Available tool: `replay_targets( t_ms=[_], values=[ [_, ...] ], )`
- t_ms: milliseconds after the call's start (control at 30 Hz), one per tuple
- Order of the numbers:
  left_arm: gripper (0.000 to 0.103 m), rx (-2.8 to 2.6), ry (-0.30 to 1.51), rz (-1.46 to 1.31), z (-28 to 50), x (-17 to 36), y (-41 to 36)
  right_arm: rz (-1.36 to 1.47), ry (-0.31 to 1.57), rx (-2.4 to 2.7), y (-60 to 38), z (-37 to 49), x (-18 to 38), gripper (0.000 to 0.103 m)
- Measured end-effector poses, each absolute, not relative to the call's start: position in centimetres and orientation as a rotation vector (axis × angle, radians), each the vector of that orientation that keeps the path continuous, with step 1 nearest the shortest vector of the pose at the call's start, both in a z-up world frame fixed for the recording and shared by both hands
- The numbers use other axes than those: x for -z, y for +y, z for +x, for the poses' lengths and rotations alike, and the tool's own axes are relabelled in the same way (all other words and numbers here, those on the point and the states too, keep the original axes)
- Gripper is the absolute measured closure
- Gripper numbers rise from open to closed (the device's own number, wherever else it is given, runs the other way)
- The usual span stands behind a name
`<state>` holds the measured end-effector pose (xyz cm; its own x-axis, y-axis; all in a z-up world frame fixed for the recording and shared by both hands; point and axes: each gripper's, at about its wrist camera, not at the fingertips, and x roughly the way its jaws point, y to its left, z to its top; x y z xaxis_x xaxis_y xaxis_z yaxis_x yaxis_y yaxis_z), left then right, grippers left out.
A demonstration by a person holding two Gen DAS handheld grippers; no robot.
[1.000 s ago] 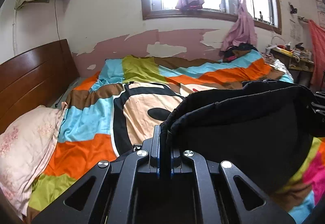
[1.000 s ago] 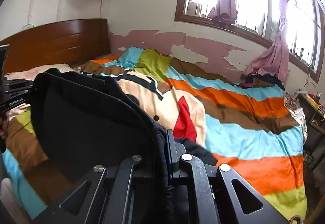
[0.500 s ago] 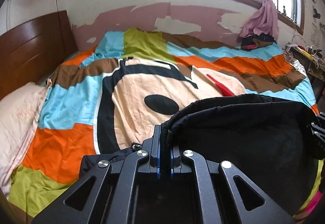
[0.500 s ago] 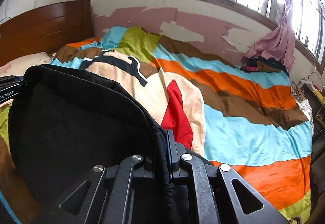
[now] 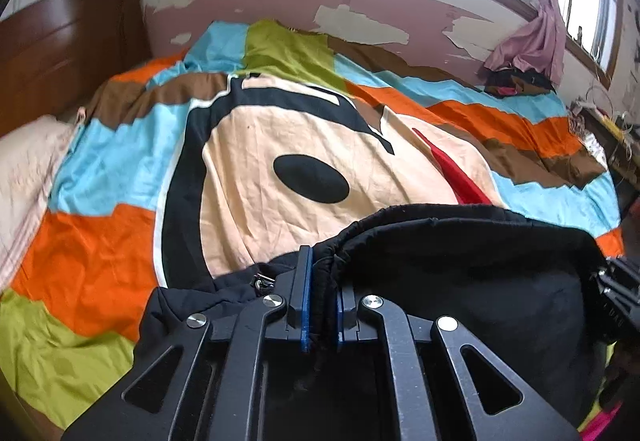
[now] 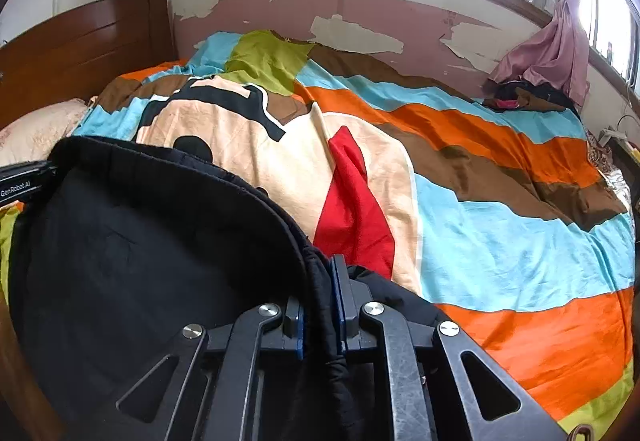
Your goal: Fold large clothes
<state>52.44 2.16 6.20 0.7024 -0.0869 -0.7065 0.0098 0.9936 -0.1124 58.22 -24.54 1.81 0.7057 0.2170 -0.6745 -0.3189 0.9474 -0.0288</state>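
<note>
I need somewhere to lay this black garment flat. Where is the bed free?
The bedspread lies bare from the pillow across its cartoon print to the far stripes. The far right corner, under the curtain, holds a clothes pile. The black garment covers the near edge.

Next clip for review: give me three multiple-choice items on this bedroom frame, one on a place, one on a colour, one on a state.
1. Where is the pillow?
A. by the headboard
B. under the window
C. on the floor

2. What colour is the garment?
A. red
B. black
C. white

3. What is the left gripper doing?
A. hanging open
B. clamping the garment's edge
C. holding the pillow

Answers:
1 A, the pillow lies beside the headboard.
2 B, the garment is black.
3 B, the left gripper has cloth pinched between its pads.
</note>
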Motion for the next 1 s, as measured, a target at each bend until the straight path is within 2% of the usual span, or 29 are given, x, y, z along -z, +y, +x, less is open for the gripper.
replay_targets(
  t_ms=[100, 167, 233, 267, 300, 333, 367, 400, 533, 667, 833, 1000],
  values=[
    [0.093, 0.059, 0.81, -0.139, 52.1, -6.7, 2.3, -0.11, 0.709, -0.3, -25.0, 57.7, -2.5, 0.078],
    [0.092, 0.06, 0.812, -0.142, 51.6, -7.1, 2.4, -0.091, 0.665, -0.295, -25.5, 57.0, -3.6, 0.054],
    [0.09, 0.056, 0.801, -0.123, 51.1, -7.5, 2.1, -0.069, 0.612, -0.299, -26.0, 56.0, -4.9, 0.04],
    [0.083, 0.054, 0.79, -0.111, 50.9, -7.7, 2.0, -0.063, 0.587, -0.299, -26.1, 55.4, -5.6, 0.038],
    [0.065, 0.052, 0.771, -0.107, 50.6, -8.0, 1.9, -0.059, 0.567, -0.301, -26.3, 54.8, -6.1, 0.036],
    [0.053, 0.042, 0.738, -0.109, 50.2, -8.4, 1.9, -0.059, 0.551, -0.301, -26.3, 54.3, -6.6, 0.033],
    [0.033, 0.024, 0.692, -0.122, 49.6, -9.1, 2.0, -0.063, 0.539, -0.3, -26.4, 53.9, -6.9, 0.03],
    [0.027, 0.02, 0.637, -0.15, 49.0, -9.8, 2.3, -0.067, 0.53, -0.299, -26.4, 53.5, -7.2, 0.026],
    [0.027, 0.058, 0.587, -0.223, 47.7, -11.7, 2.8, -0.071, 0.512, -0.318, -26.3, 51.5, -7.4, 0.018],
    [0.023, 0.088, 0.547, -0.165, 44.6, -10.9, 2.1, -0.054, 0.508, -0.336, -26.2, 49.2, -6.0, 0.004],
    [0.02, 0.159, 0.537, -0.083, 40.1, -6.1, 0.7, 0.009, 0.483, -0.286, -26.5, 45.7, -3.1, 0.0],
    [0.02, 0.219, 0.572, -0.038, 38.4, -1.7, -1.4, -0.047, 0.472, -0.301, -25.3, 44.2, 0.3, 0.0]
  ],
)
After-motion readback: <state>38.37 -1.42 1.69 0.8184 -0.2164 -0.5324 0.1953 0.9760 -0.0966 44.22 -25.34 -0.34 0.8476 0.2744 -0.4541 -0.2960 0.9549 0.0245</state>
